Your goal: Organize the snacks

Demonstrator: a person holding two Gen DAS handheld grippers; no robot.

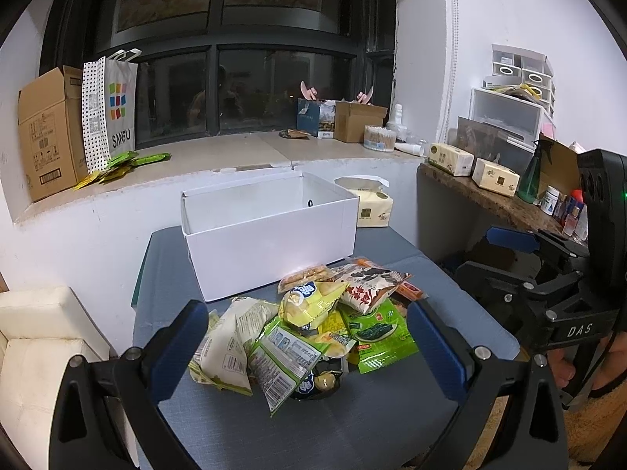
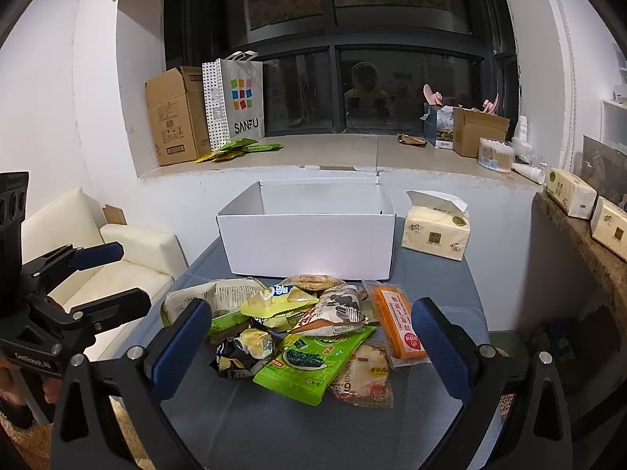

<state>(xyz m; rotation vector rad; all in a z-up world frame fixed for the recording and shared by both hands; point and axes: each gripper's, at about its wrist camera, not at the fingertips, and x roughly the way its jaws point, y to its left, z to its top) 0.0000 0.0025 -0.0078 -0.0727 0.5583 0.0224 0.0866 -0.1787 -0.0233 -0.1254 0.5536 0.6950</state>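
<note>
A heap of snack packets point(image 2: 298, 329) is piled on the blue table point(image 2: 274, 431), just in front of the white box point(image 2: 309, 243). The box is open at the top and nothing can be seen inside it, so it is judged to be the place where the snacks are meant to go. No packet has been put in yet, so the job looks to be at its very start.

On top of the heap, a yellow packet point(image 2: 278, 305) is seen beside a brown and white bag point(image 2: 333, 313). A green seaweed packet point(image 2: 309, 364) is laid at the side of the heap away from the box, and an orange packet point(image 2: 399, 321) is laid at the right edge of the heap. The packets are stacked loosely and overlap, so the top ones will likely have to be lifted first.

The right gripper point(image 2: 309, 344) is held spread wide, with nothing between its blue pads, and it is pointed at the heap. The left gripper point(image 1: 309, 344) is also spread wide and empty, aimed at the same heap from the left. Both are probably kept open so a packet can be fitted between the pads.

A pack of tissues point(image 2: 437, 231) is stood just right of the box. Behind the box, a windowsill point(image 2: 352, 152) is loaded with a cardboard box point(image 2: 176, 117) and a paper bag point(image 2: 235, 102).
</note>
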